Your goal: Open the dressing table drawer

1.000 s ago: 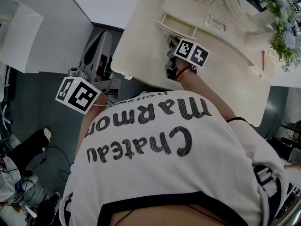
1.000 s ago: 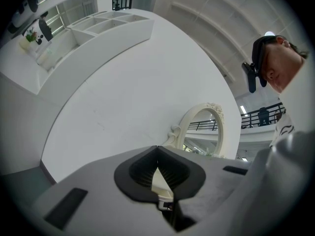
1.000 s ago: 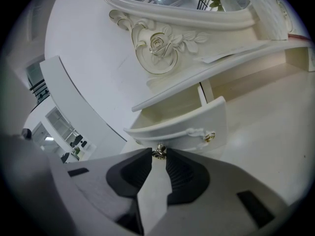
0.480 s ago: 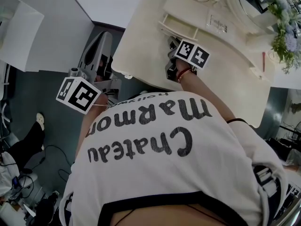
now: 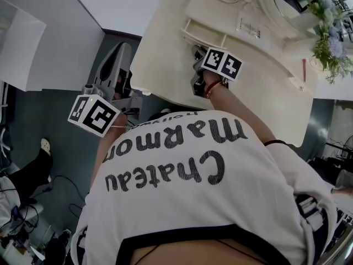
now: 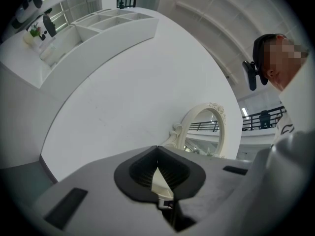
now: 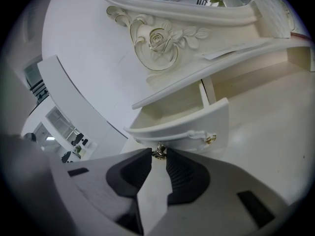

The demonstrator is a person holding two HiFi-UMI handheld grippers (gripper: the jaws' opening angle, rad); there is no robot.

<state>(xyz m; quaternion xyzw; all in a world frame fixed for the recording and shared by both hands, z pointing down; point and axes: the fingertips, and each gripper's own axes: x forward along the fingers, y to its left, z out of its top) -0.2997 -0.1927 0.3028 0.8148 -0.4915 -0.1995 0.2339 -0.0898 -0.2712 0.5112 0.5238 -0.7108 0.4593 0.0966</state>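
Dressing table point(image 5: 265, 95) carries a low drawer unit at the back of its top. The drawer point(image 7: 182, 124) in that unit is already partway out, inside exposed. So the task looks well along, with the rest of the travel left.

Right gripper point(image 7: 158, 150) angles down onto the drawer front, jaws about half closed and pinching the brass pull point(image 7: 159, 154). The fitting is small, so only the tips have it. My read: the grip is there to drag the drawer straight out.

Left gripper point(image 6: 157, 147) is held level off the table's left edge, jaws closed tip to tip on nothing. It's parked, probably to stay clear of drawer travel.

Risk: the tip-only hold could slip off the pull.
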